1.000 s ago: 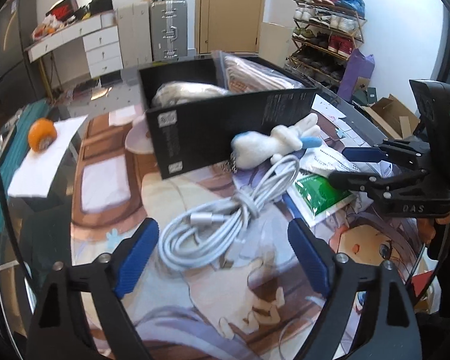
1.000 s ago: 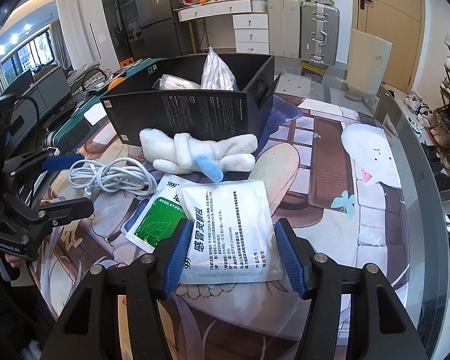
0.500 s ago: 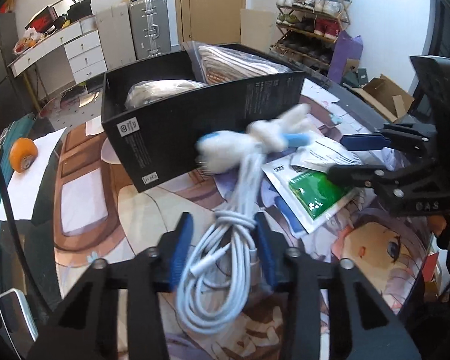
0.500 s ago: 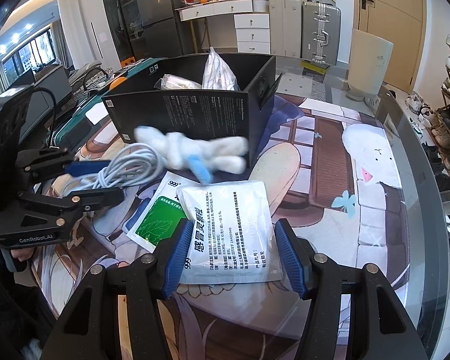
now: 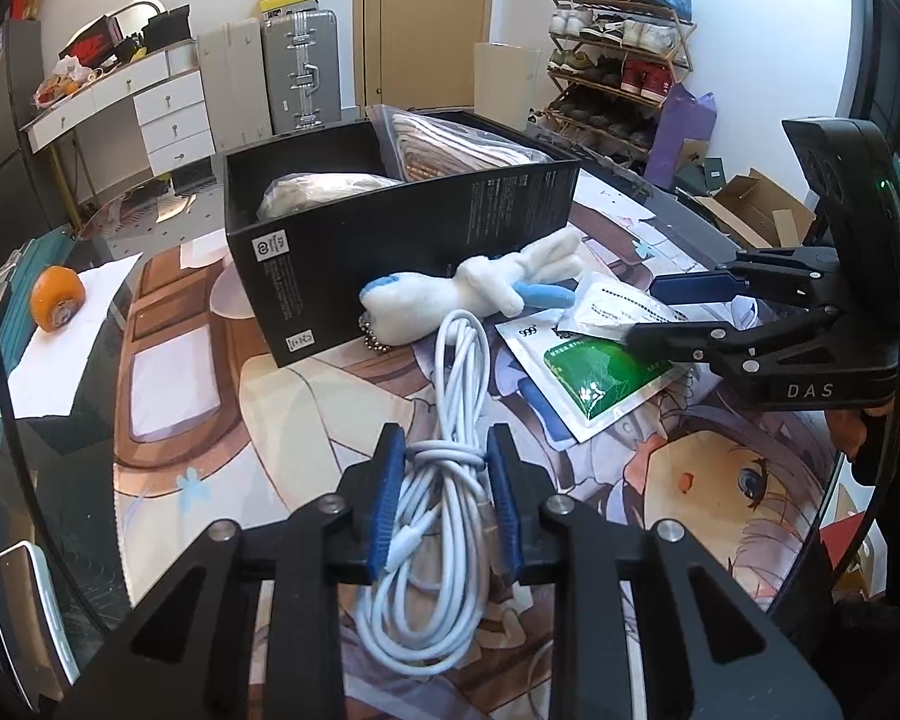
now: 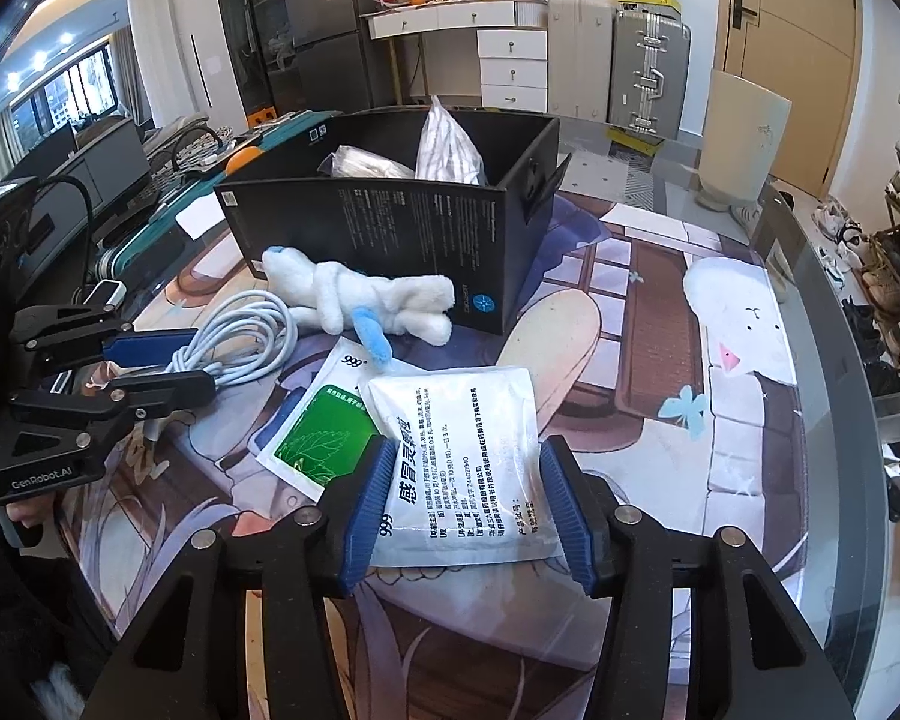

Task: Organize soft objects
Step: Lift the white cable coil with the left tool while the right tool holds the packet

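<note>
My left gripper (image 5: 445,438) is closing, and its blue pads press both sides of a coiled white cable (image 5: 450,396) on the printed table mat. Beyond the cable's far loop lies a white plush toy (image 5: 450,300) with blue tips, against an open black box (image 5: 402,240). My right gripper (image 6: 467,450) is also closing, its pads touching the side edges of a flat white sachet (image 6: 462,420). That sachet overlaps a green-and-white sachet (image 6: 324,438). In the right wrist view the left gripper (image 6: 180,363) holds the cable (image 6: 246,330) beside the plush toy (image 6: 360,294).
The black box (image 6: 390,222) holds two clear bags of soft goods (image 5: 450,144). An orange (image 5: 57,297) sits on white paper at the left. A phone (image 5: 24,618) lies at the near-left edge. The glass table rim (image 6: 840,420) curves along the right.
The left jaws went from wide apart to gripping the cable, which stretched out lengthwise. The plush toy shifted slightly. The right jaws narrowed a little around the white sachet.
</note>
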A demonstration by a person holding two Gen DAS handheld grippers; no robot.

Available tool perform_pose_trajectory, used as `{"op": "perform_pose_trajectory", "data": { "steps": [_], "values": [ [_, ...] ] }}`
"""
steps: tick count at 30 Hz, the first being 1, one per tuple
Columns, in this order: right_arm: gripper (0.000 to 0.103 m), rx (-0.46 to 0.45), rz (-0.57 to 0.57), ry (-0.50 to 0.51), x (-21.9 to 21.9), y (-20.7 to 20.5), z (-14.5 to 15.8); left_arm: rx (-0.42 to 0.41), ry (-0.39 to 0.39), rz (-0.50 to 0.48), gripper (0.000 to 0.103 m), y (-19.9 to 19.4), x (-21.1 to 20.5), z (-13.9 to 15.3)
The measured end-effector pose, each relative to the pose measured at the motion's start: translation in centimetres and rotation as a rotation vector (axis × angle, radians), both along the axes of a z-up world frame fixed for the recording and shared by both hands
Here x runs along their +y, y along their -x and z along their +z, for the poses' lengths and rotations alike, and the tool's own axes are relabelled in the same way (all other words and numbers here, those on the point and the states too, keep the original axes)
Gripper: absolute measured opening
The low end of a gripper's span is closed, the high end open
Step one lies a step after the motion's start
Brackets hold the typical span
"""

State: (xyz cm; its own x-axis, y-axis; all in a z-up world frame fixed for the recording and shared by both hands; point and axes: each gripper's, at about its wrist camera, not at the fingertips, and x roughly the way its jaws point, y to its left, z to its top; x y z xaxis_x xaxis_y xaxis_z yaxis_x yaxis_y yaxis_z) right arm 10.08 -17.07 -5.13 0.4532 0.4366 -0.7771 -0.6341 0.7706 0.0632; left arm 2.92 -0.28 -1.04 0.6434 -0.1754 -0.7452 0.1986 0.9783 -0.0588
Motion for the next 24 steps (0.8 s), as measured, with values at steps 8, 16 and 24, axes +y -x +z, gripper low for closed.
{"op": "perform_pose_trajectory", "data": {
  "steps": [8, 16, 24],
  "values": [
    [0.057, 0.009, 0.017, -0.001, -0.1, 0.1, -0.4, 0.027, -0.017, 0.000, 0.033, -0.5, -0.5, -0.7],
    [0.043, 0.006, 0.040, -0.013, 0.0, 0.2, -0.3, 0.029, -0.033, 0.000, 0.036, -0.6, -0.7, -0.8],
    [0.041, -0.018, 0.051, -0.018, -0.4, 0.7, 0.7, 0.026, -0.037, 0.000, 0.035, -0.6, -0.6, -0.8]
  ]
}}
